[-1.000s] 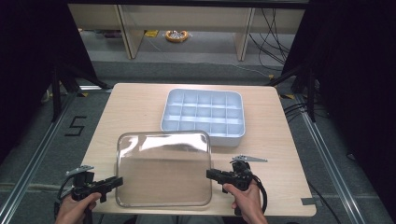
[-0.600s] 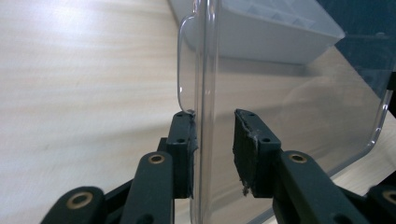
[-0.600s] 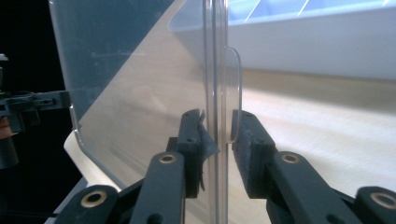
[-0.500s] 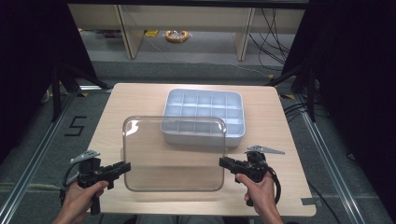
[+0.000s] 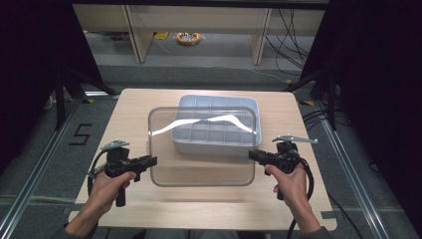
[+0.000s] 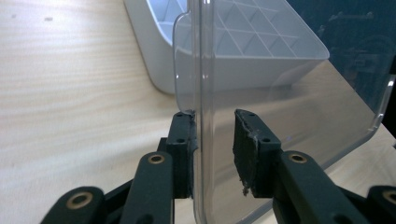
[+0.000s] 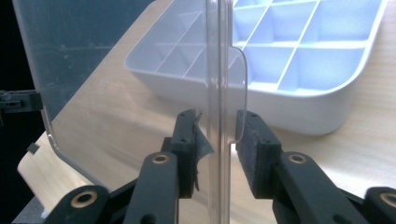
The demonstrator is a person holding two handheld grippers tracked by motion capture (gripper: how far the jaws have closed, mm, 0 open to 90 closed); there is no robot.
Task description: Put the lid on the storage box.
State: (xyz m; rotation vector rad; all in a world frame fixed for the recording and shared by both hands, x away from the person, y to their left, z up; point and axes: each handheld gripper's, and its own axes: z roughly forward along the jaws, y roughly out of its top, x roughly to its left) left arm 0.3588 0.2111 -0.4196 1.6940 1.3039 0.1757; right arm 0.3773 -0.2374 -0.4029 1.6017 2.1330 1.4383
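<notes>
You are mid-carry: the clear lid (image 5: 201,147) hangs between your two grippers, lifted off the table (image 5: 124,209) and tilted, with its far edge already over the near half of the white compartment tray (image 5: 219,107).

Nearest you, at about 7 o'clock on the table, your left gripper (image 5: 149,162) has the lid's left rim between its jaws. In the left gripper view the rim (image 6: 201,116) lies against one pad while the other pad stands a little off it, so I cannot tell for certain that this side is clamped; it may only be bearing on one face. At about 5 o'clock, your right gripper (image 5: 255,155) takes the opposite rim, and in the right gripper view both pads sit close on the plastic (image 7: 219,116), which reads as a firm pinch on the lid.

Farther out, at about 12 o'clock from the table's centre, the tray rests flat on the wood with its grid of cells open and, as far as the views reach, nothing in them.

The step in hand, as I judge it, is bringing the lid over the tray to close it. Your next move calls for carrying both hands forward together, levelling the lid so its corners line up with the tray's rounded corners, then lowering it evenly. Keep the two grippers at matched height, since a one-sided slip on the left would let the lid swing.
</notes>
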